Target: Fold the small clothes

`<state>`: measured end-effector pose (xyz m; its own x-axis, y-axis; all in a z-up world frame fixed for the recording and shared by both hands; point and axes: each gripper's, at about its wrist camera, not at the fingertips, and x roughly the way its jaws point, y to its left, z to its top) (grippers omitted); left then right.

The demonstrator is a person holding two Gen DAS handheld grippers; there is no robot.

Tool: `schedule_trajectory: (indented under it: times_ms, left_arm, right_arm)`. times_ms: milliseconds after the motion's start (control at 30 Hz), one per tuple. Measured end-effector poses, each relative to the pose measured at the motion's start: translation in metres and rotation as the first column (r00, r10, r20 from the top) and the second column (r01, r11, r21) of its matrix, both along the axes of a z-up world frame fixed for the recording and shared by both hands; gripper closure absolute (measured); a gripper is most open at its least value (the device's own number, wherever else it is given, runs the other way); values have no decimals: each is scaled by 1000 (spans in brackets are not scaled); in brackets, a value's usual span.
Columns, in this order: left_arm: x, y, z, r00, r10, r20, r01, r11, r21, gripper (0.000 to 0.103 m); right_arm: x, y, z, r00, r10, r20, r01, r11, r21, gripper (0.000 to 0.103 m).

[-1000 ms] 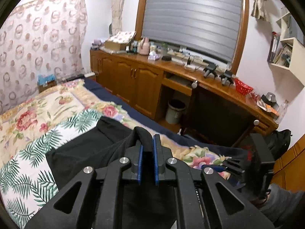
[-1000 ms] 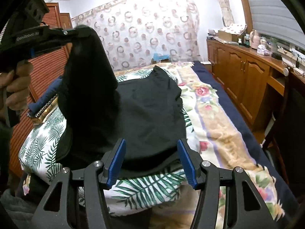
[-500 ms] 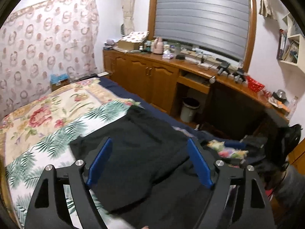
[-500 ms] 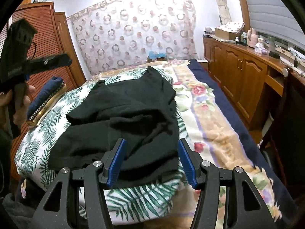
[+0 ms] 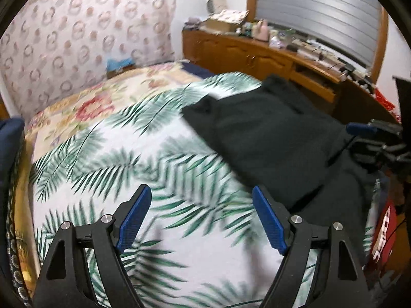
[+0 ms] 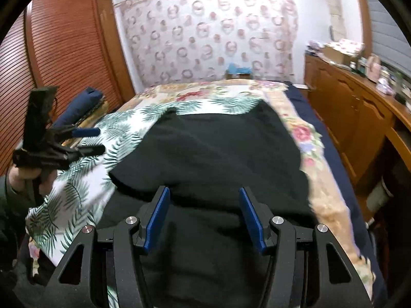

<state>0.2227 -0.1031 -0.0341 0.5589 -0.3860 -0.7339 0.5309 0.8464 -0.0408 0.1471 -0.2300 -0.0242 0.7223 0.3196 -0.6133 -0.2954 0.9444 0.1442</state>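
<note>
Leaf-print bedspread [image 5: 159, 169] beneath black garment [image 6: 218, 154]

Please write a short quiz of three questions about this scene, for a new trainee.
1. True or false: the left gripper is clamped on the black garment.
2. What does the garment lie on? A) wooden cabinet B) leaf-print cover C) floor
3. Fill in: the right gripper hangs over the garment with its jaws ____.

Key: 1 false, its open jaws are over the leaf-print cover. 2 B. 3 open.
</note>
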Motion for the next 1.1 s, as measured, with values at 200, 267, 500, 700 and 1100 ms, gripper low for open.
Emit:
schedule_trajectory:
  times_ms: [200,267,500,700,1100]
  left_arm:
    - [19,16,-27,998,16,-65,-15,1000,24,22]
    - [20,13,-31,999,10,-52,-8,999,40,21]
    - [21,7,-36,998,-13,-55,17,997,75,6]
    - [23,8,-38,998,-22,-65,27,996,85,0]
    - [20,10,-38,998,-10,-63,15,996,84,0]
  right_arm:
    - [34,34,1,996,82,-27,-82,996,-17,45]
    - [41,44,1,993,108,-41,-109,994,-24,45]
    - [54,49,-6,979,174,-104,-180,982,-56,45]
    - [55,44,-3,973,193,-129,-203,977,-67,45]
    - [60,79,-10,957,213,-197,-244,959,-147,45]
